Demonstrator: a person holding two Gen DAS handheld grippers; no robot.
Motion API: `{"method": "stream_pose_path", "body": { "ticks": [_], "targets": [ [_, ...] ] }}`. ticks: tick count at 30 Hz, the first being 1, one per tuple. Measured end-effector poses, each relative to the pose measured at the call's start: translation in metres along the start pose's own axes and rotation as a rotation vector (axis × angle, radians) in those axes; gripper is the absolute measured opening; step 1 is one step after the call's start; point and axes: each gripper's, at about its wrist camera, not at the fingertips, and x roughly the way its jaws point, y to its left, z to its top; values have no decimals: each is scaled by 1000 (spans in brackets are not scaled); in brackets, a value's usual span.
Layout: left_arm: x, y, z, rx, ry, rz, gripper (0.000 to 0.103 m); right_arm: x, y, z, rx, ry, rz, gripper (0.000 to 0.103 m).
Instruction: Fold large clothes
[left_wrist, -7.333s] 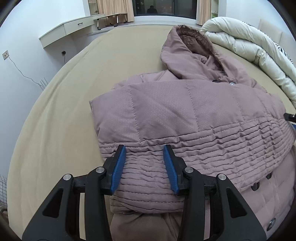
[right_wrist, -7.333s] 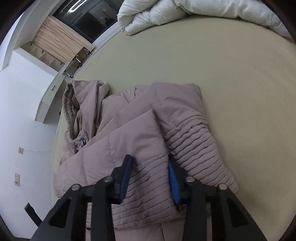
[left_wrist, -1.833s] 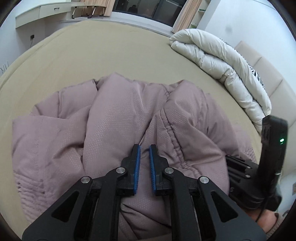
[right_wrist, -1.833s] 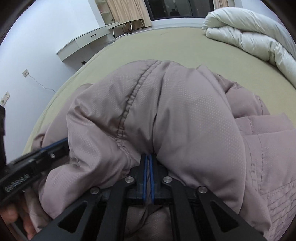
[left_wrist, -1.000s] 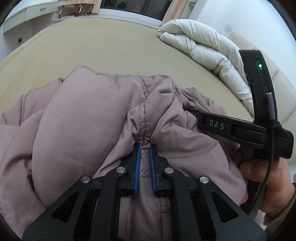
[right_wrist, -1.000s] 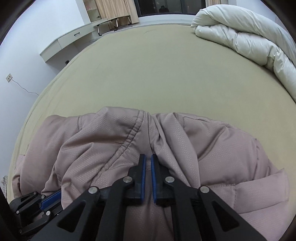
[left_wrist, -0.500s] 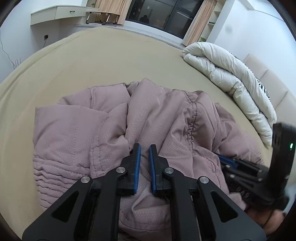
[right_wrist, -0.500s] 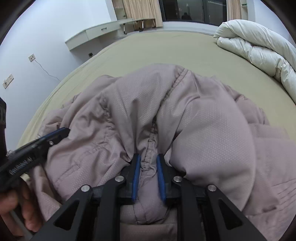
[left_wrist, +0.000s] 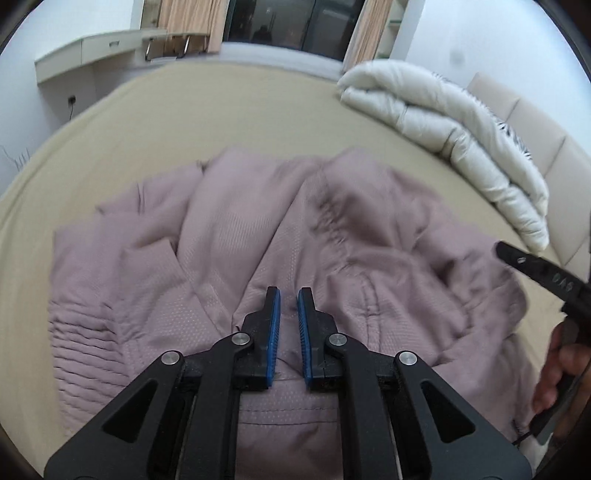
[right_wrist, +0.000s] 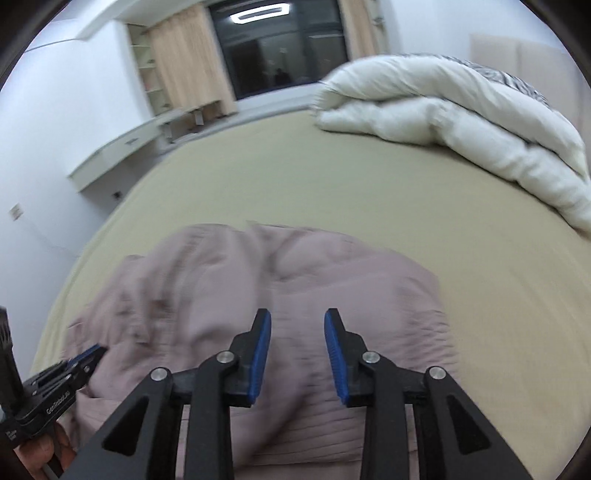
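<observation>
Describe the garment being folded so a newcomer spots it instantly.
On the wide beige bed, near its front edge, lies a crumpled mauve quilted puffer coat. Unlike the rolled white duvet at the far side, it is pinkish, dimpled and rib-stitched at the hem.

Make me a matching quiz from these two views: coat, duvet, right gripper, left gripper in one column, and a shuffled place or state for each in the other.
Things:
1. coat
2. duvet
3. right gripper
4. left gripper

Place or state:
A. rolled up at the bed's far side
B. fingers wide apart, nothing between them
C. mauve, crumpled on the bed
D. fingers nearly together over the fabric

Pairs: 1-C, 2-A, 3-B, 4-D
</observation>
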Motion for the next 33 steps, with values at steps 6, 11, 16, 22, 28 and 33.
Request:
{"method": "stream_pose_path", "body": {
  "ticks": [6,11,16,22,28,33],
  "targets": [
    [23,-3,-4,23,-1,4,9,5,-79,-2,259,-29,7,33],
    [37,-7,-9,48,-12,19,9,51,-65,-9,58,100,-39,33],
    [32,-3,-7,48,4,-3,9,65,-63,-9,-9,121,-84,30],
    [-61,23,-15,-20,-78,-13,10,-9,-77,-7,129,41,-9,80],
    [-148,64,-90,-65,-39,19,10,-105,-73,-72,54,19,129,94],
    [-204,96,-186,-151,88,21,10,-167,-97,-142,93,115,120,94]
  ]
}}
